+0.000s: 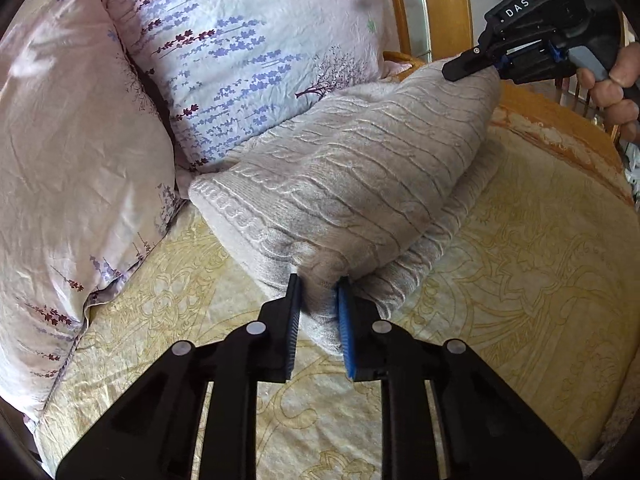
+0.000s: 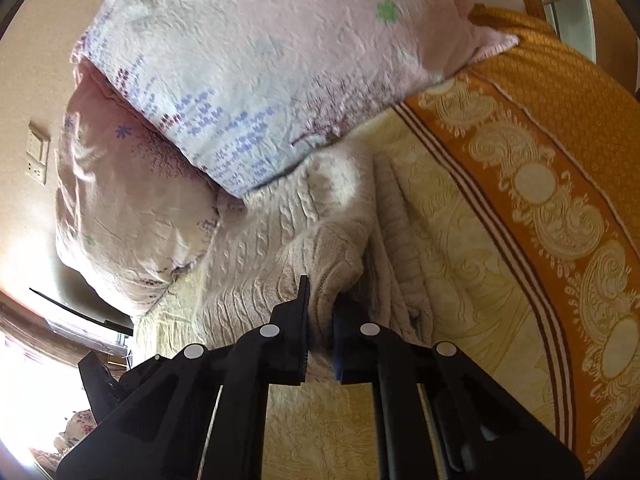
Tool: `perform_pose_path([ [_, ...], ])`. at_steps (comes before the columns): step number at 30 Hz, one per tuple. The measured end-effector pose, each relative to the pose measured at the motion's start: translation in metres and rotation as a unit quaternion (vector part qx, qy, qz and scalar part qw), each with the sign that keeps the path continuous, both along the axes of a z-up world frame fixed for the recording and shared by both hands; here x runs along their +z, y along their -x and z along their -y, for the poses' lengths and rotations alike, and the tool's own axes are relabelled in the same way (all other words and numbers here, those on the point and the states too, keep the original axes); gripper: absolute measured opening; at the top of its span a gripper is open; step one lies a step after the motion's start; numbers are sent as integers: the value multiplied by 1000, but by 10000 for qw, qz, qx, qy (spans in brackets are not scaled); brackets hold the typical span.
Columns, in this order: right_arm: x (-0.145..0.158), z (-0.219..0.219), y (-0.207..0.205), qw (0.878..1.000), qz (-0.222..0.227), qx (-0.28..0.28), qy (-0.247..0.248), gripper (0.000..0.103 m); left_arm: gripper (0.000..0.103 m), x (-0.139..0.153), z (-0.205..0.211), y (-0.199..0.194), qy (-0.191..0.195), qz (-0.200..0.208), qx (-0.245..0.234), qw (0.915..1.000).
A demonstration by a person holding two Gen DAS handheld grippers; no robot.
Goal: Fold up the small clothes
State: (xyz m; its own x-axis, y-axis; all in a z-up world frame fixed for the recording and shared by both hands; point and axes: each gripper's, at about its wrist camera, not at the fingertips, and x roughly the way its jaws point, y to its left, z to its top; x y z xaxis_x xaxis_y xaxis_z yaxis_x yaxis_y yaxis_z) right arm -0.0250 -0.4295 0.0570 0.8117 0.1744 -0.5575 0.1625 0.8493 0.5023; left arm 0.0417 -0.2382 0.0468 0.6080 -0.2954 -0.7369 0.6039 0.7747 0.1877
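Yellow damask bedspread (image 1: pixel 540 264) with an orange border covers the bed, and two large floral pillows (image 1: pixel 248 60) lean at its head, one pinkish, one paler with purple sprigs. Against the pillows lies the cream cable-knit sweater (image 1: pixel 360 168), partly doubled over itself, its upper layer raised in a long ridge above a lower layer that lies flat on the spread. The left gripper (image 1: pixel 320 308) is clamped on a bunched near corner of the knit, the cloth pinched between its black and blue pads directly ahead of the camera. The right gripper (image 2: pixel 322 304) is likewise closed on a fold of the same sweater at its far end; from the left wrist view its black nose (image 1: pixel 472 64) sits on top of the ridge. A wall socket (image 2: pixel 38 156) shows beyond the pillows.
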Motion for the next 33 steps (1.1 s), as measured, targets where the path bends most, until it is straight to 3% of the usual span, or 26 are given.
perform_pose_path([
  [4, 14, -10, 1, 9986, 121, -8, 519, 9, 13, 14, -4, 3, 347, 5, 34, 9994],
  [7, -3, -11, 0, 9968, -237, -26, 759, 9, 12, 9, -4, 5, 325, -139, 25, 9994],
  [14, -59, -1, 6, 9944, -932, -174, 474, 9, 12, -9, -1, 8, 273, -532, -13, 9982],
  [20, -66, -2, 2, 9936, -990, -79, 529, 9, 14, -17, -1, 5, 234, -659, -83, 9975],
  [22, -59, 2, 6, 9954, -880, -18, 373, 12, 22, -13, -6, 7, 388, -714, -165, 9966],
  [23, -53, 6, 9, 9967, -765, -24, 255, 15, 31, -8, -12, 8, 570, -749, -190, 9954],
  [24, -46, 11, 12, 9979, -619, -66, 169, 29, 47, -3, -21, 9, 813, -786, -179, 9934],
  [25, -39, 16, 14, 9987, -458, -141, 144, 48, 56, 4, -29, 10, 1050, -765, -115, 9915],
  [26, -30, 22, 16, 9993, -263, -242, 128, 56, 73, 11, -37, 8, 1277, -716, -11, 9892],
  [29, -16, 39, -1, 9990, -113, -421, -136, 59, 93, 32, -47, -12, 1791, -650, 277, 9813],
  [33, -16, 54, -40, 9974, -196, -496, -490, 57, 98, 43, -32, -56, 1973, -869, 658, 9743],
])
